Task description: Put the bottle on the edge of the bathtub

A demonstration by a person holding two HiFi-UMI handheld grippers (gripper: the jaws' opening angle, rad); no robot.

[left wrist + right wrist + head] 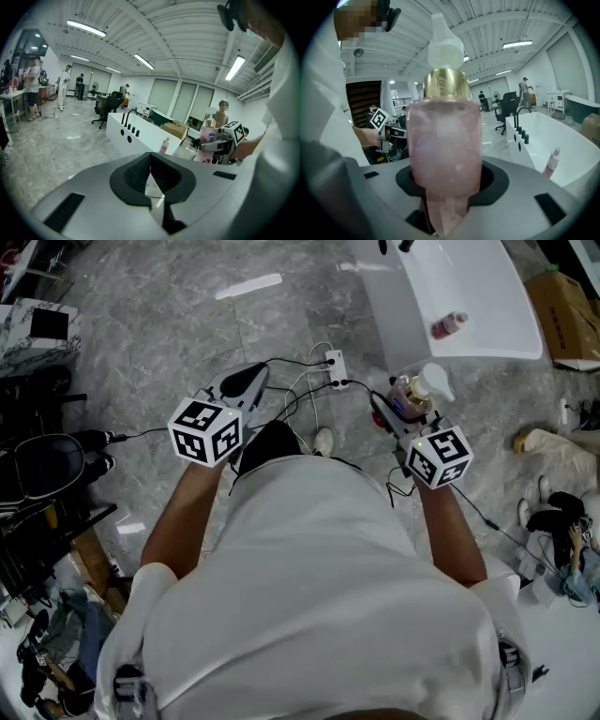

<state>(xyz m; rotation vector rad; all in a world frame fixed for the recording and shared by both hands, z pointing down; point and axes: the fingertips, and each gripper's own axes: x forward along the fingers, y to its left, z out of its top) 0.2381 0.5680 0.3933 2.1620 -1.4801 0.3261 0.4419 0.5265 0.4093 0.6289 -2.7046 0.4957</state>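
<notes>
A pink translucent pump bottle [444, 140] with a gold collar and a white pump head stands upright between the jaws of my right gripper [445, 190], which is shut on its lower body. From above, the same bottle [412, 395] and right gripper [400, 415] hang over the grey floor, short of the white bathtub [487, 343] at the top right. A second, small pink bottle [448, 325] lies inside the tub. My left gripper [247, 381] is held out at the left, its pads [140, 171] closed together with nothing between them.
A power strip [335, 367] with black and white cables lies on the floor between the grippers. A cardboard box [567, 315] stands beyond the tub. Black taps [520, 136] line the tub's near rim. Office chairs [42, 470] and clutter fill the left side; people stand far off.
</notes>
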